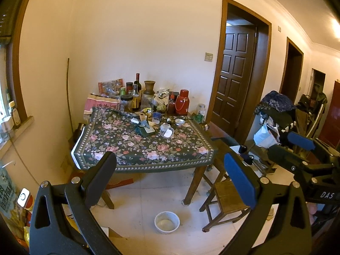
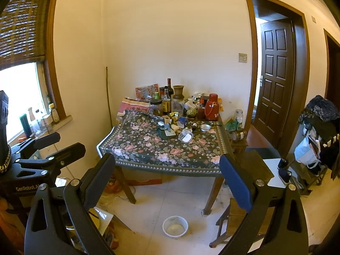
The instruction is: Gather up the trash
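Observation:
A table with a dark floral cloth (image 1: 140, 146) (image 2: 163, 148) stands against the far wall. Loose items lie on it: a clear plastic container (image 1: 167, 132) (image 2: 185, 136), a dark green wrapper with a white card (image 1: 146, 130) (image 2: 167, 132), a blue cup (image 1: 156, 117) (image 2: 182, 120) and a metal lid (image 1: 179, 122) (image 2: 205, 127). My left gripper (image 1: 170, 174) is open and empty, held well short of the table. My right gripper (image 2: 167, 174) is open and empty too. Each gripper shows in the other's view, the right one (image 1: 301, 148) and the left one (image 2: 51, 148).
Bottles, jars and a red thermos (image 1: 182, 105) (image 2: 211, 107) crowd the table's back. A white bowl (image 1: 167, 222) (image 2: 175, 227) sits on the tiled floor. A wooden stool (image 1: 227, 199) stands right of the table. A cluttered rack with clothes (image 2: 318, 131) and an open door (image 2: 276, 74) are at right.

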Tool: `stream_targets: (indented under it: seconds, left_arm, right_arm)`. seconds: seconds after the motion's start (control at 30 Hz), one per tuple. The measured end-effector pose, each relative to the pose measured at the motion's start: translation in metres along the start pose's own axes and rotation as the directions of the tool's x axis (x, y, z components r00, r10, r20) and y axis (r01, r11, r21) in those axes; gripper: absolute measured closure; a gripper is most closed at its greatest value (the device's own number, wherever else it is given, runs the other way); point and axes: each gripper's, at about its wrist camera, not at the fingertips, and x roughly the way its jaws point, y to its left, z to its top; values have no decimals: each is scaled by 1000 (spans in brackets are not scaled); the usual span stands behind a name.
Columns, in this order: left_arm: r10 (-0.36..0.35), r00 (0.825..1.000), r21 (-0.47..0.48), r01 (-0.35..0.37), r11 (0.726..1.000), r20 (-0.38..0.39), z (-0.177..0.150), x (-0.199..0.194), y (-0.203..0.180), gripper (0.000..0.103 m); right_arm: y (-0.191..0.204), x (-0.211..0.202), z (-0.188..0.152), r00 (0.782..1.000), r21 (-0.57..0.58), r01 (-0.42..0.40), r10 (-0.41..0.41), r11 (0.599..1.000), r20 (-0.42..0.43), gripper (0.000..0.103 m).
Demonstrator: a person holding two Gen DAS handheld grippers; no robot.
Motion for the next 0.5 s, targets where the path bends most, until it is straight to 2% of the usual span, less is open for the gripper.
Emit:
stream_targets:
  seconds: [0.5]
  left_arm:
    - [-3,1000,1,3,1000,4,-3,0,-2,1]
  right_arm:
    - [1,-8,-1,1000,-7,1,-1,1000,-4,5]
